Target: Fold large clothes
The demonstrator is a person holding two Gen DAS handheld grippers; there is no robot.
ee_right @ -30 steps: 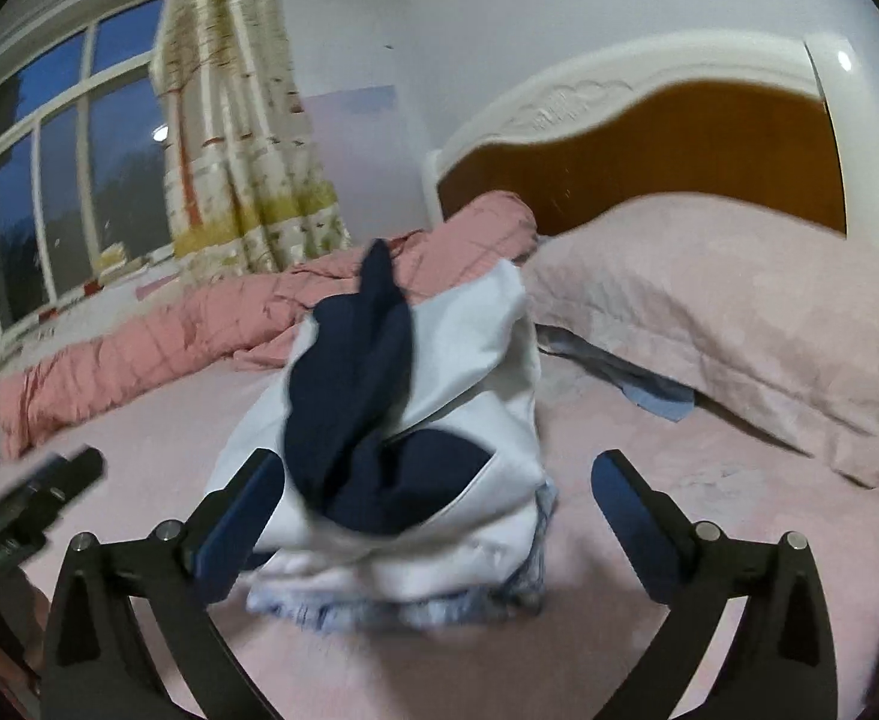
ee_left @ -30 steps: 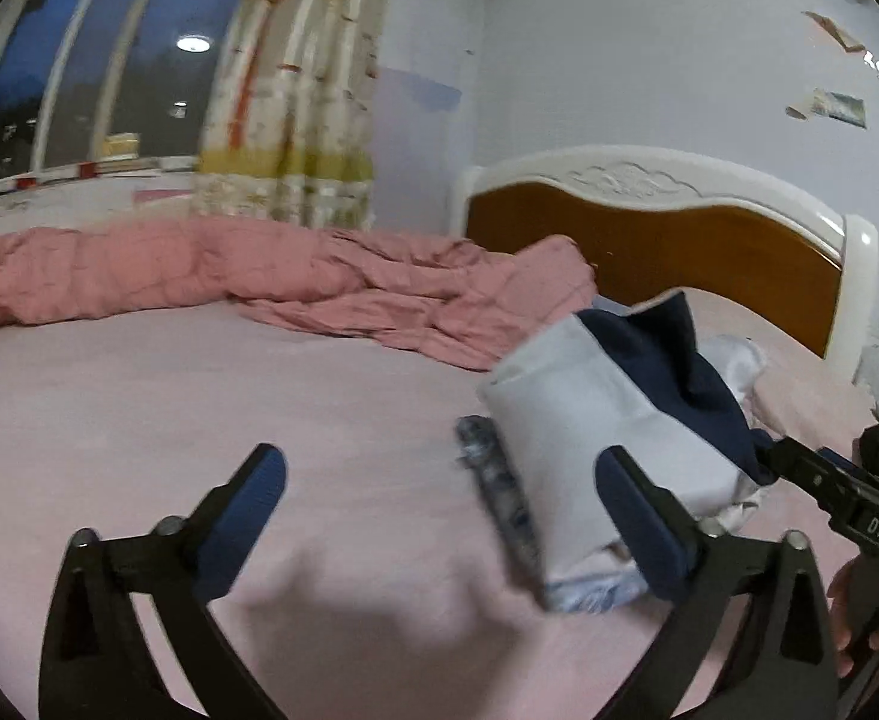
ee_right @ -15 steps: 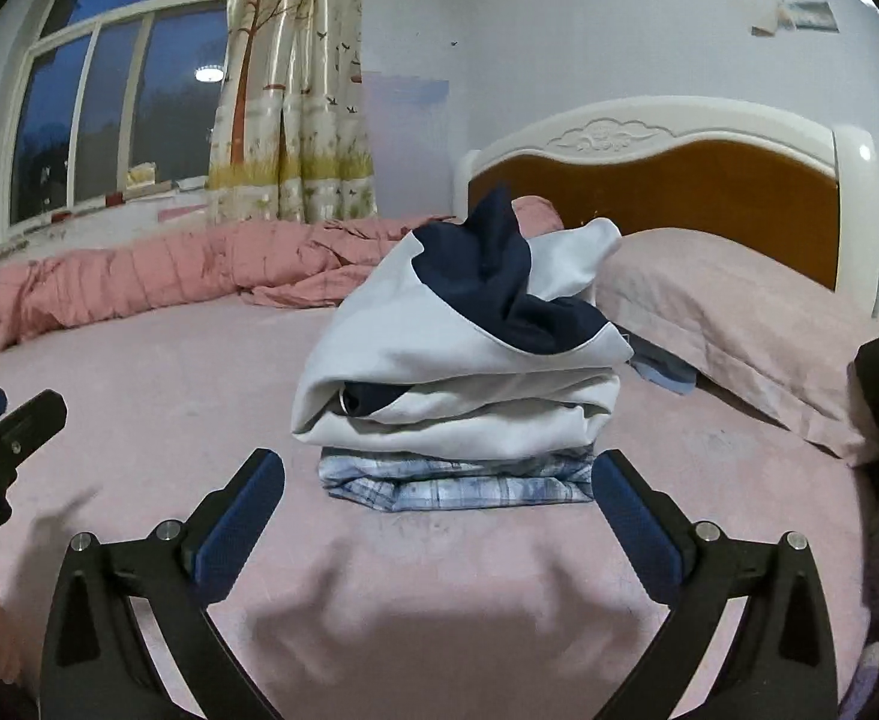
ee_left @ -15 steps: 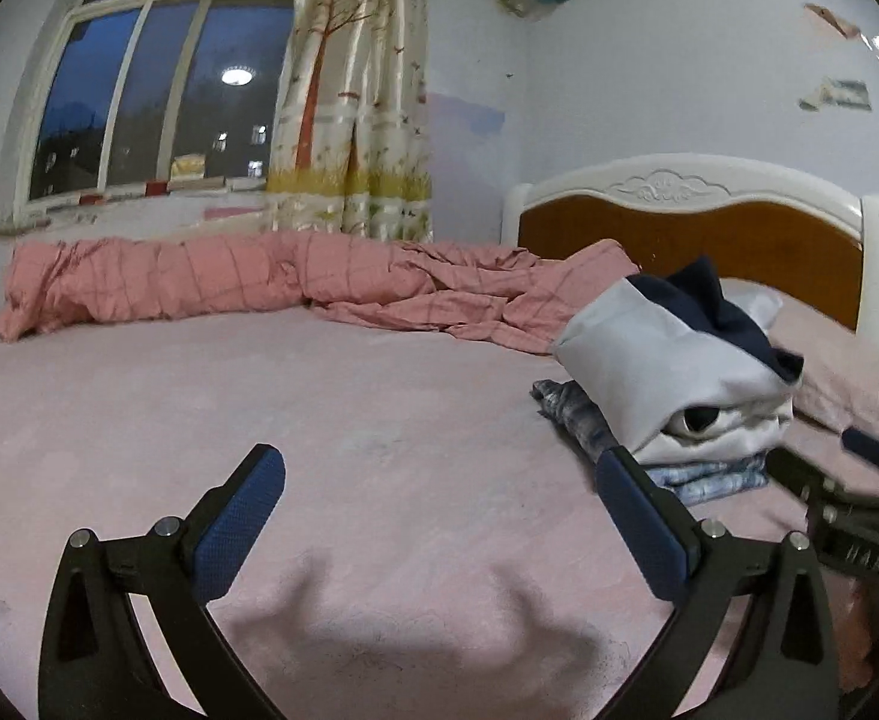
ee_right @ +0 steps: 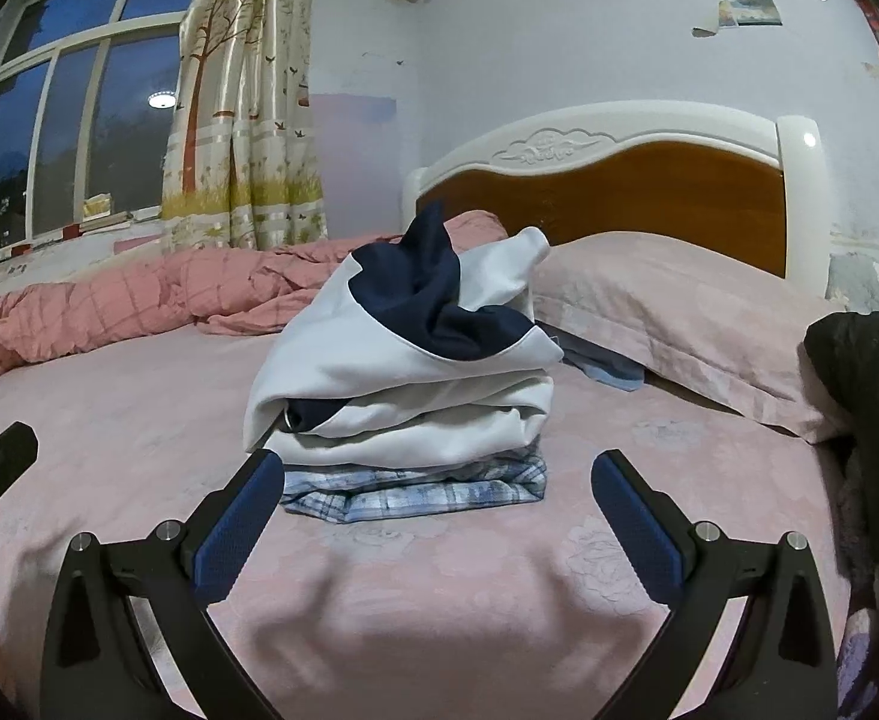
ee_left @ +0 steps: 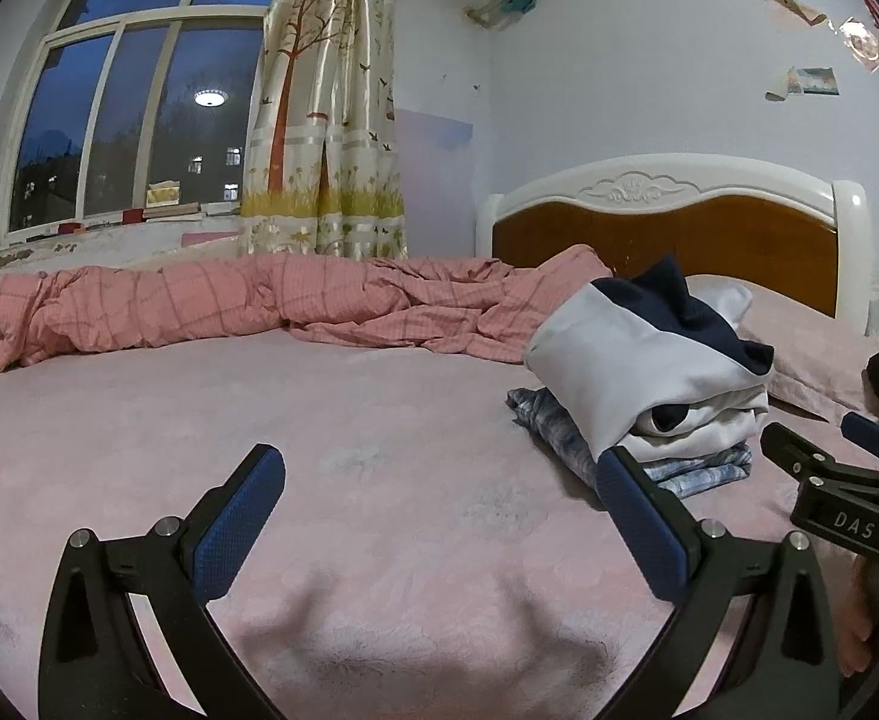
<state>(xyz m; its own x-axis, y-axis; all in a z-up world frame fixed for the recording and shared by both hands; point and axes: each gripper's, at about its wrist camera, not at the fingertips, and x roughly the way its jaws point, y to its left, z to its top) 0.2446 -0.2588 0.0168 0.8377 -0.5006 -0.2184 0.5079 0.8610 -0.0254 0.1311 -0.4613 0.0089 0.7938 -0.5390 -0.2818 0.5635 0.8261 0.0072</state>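
Folded white-and-navy garment (ee_right: 403,372) lies just beyond the spread right hand-held gripper (ee_right: 438,492).

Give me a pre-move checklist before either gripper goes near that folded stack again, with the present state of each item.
1. Left gripper open and holding nothing: ok.
2. Right gripper open and holding nothing: ok.
3. White and navy garment folded and resting on the plaid garment: ok, though a navy flap sticks up at the top.
4. Stack sits flat on the pink bedsheet, clear of the pillow: ok.
5. Both grippers apart from the stack, no fabric caught: ok.
6. Another large garment waiting to be folded: cannot tell; a dark cloth lies at the right edge, only partly in view.
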